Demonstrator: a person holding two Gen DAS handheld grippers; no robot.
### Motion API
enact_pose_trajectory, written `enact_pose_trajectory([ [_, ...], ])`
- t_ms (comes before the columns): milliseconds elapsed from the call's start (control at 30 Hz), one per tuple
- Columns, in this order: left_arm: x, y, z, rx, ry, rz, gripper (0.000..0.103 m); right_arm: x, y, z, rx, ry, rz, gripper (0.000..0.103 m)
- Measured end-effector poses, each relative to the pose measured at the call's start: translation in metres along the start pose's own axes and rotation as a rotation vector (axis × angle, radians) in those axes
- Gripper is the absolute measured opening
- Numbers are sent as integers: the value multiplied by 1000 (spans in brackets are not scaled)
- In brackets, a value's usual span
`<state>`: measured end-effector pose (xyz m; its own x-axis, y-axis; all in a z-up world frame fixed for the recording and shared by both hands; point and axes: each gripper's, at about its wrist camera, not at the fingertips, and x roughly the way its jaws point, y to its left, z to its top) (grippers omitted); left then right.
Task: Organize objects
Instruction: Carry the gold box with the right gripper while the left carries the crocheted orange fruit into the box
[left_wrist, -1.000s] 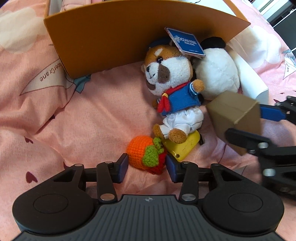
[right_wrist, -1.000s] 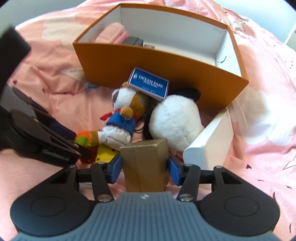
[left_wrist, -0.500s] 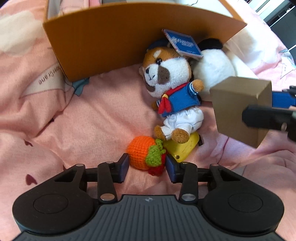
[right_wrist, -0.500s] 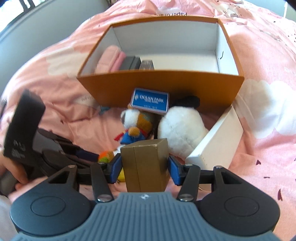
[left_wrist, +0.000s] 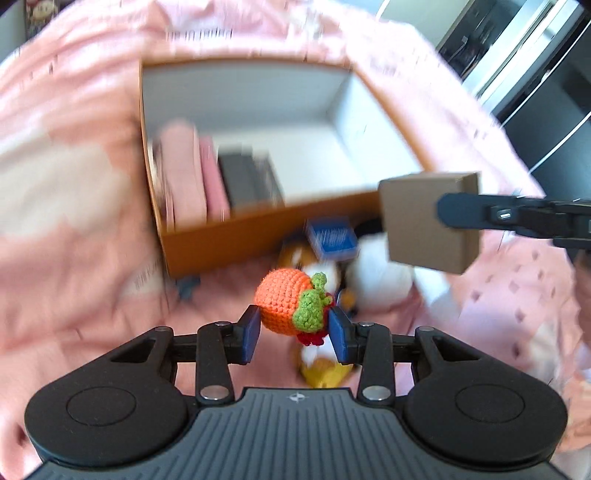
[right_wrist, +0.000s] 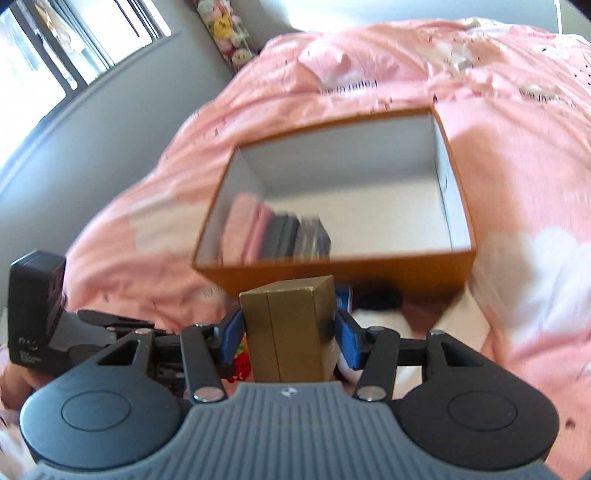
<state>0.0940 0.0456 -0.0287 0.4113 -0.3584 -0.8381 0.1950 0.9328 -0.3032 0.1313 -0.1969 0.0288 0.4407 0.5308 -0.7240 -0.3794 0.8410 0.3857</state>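
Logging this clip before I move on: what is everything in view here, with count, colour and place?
crochet fruit: 1, orange with green leaf, in left hand-held gripper
small carton: 1, brown-gold, in right hand-held gripper
storage box: 1, orange outside, white inside, open, on bedspread
items in box: several, pink and dark, at its left end; blurred
plush toys: at least 2, brown-white and white-black, before the box
tag: 1, blue, on plush
bedspread: 1, pink
left hand-held gripper: 1, black, blue pads
right hand-held gripper: 1, black, blue pads
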Motion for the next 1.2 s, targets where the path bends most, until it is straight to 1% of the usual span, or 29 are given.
enact_pose_trajectory([
  [133, -13, -6, 25, 32, -99, -9, 45, 5, -6, 27, 34, -41, 34, 55],
  [233, -21, -8, 47, 41, -150, 4, 45, 14, -12, 46, 55, -58, 40, 55],
  [300, -18, -6, 60, 34, -169, 9, 45, 25, -16, 58, 72, -53, 48, 55],
  [400, -5, -1, 77, 20, -177, 8, 45, 47, -26, 72, 106, -14, 52, 55],
  [467, 0, 2, 84, 12, -177, 6, 45, 66, -32, 77, 121, 23, 33, 55],
  [567, 12, 8, 92, 1, -169, 0, 45, 94, -42, 78, 139, 86, 0, 55],
  [733, 29, 14, 102, -18, -155, -11, 45, 135, -59, 75, 175, 196, -20, 55],
  [833, 34, 16, 106, -18, -153, -13, 45, 152, -66, 75, 199, 239, -29, 55],
  [1000, 39, 21, 110, -20, -146, -4, 45, 172, -71, 72, 236, 307, -14, 55],
  [1200, 40, 27, 111, -22, -135, 2, 45, 187, -70, 71, 245, 352, -22, 55],
])
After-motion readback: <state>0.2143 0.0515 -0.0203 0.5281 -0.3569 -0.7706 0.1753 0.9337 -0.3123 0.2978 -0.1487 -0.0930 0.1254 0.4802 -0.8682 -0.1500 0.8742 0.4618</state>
